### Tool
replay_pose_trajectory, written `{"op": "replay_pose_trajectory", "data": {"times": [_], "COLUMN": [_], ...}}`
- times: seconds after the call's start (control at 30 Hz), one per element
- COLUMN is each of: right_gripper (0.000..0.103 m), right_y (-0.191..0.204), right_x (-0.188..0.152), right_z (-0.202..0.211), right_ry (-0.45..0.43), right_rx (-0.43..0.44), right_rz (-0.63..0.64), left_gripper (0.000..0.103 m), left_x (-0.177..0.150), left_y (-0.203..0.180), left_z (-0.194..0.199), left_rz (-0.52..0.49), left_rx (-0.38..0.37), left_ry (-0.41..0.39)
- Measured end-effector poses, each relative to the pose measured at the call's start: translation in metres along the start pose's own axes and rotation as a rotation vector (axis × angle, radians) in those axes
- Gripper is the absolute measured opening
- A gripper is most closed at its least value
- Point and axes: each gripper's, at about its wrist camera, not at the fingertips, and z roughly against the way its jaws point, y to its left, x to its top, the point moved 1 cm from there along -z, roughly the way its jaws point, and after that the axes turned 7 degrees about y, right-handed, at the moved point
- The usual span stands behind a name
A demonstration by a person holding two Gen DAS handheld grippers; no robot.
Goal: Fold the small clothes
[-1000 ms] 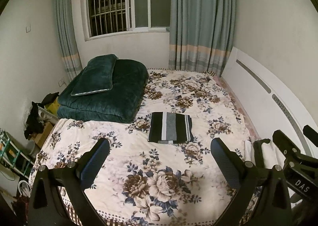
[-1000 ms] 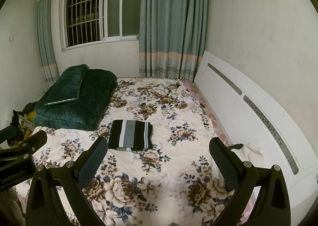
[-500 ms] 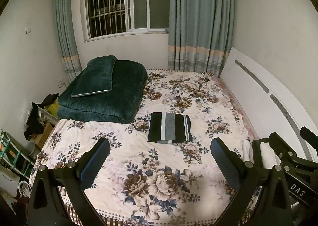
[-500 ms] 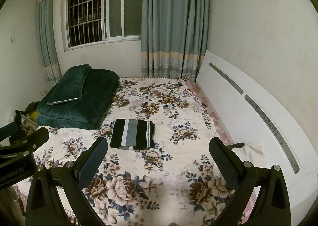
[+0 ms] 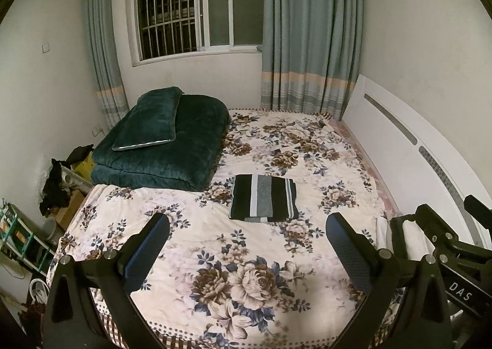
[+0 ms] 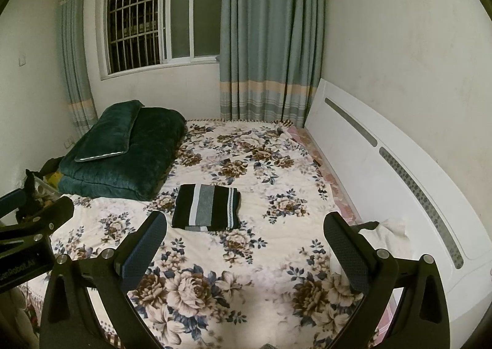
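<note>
Lying folded on floral bedspread (image 5: pixel 215 244), striped garment (image 5: pixel 263 202), green quilt (image 5: pixel 172 149) beside

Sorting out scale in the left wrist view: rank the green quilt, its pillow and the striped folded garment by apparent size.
1. green quilt
2. pillow, lying on it
3. striped folded garment, though nearer the camera, so the last two are unsure

Matt striped knit garment (image 5: pixel 263 198) ahead of the hand-held gripper (image 5: pixel 246 244); plush velvety quilt (image 5: pixel 166 146); smooth printed cotton bedsheet (image 5: pixel 215 238); glossy white headboard (image 5: pixel 396 146).
</note>
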Motion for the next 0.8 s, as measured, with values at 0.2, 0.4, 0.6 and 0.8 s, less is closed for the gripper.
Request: {"op": "replay_pose_trajectory", "data": {"times": [0.2, 0.4, 0.6, 0.8], "right_gripper": [0.103, 0.103, 0.103, 0.103], "right_y": [0.001, 0.001, 0.001, 0.0], "right_x": [-0.001, -0.002, -0.003, -0.004], "right_z": [0.001, 0.002, 0.002, 0.002], "right_ry": [0.002, 0.001, 0.001, 0.001], "right_rx": [0.001, 0.001, 0.001, -0.001], "right_rz": [0.0, -0.003, -0.004, -0.006], "left_gripper": [0.103, 0.103, 0.103, 0.103], "left_x": [0.001, 0.0, -0.001, 0.0], "left_y": [0.0, -0.001, -0.002, 0.0], "left_z": [0.002, 0.002, 0.001, 0.012], "left_rz": [-0.003, -0.004, -0.004, 0.003], "left_rx": [0.0, 0.001, 0.0, -0.006], "left_ry": [-0.003, -0.003, -0.002, -0.008]}}
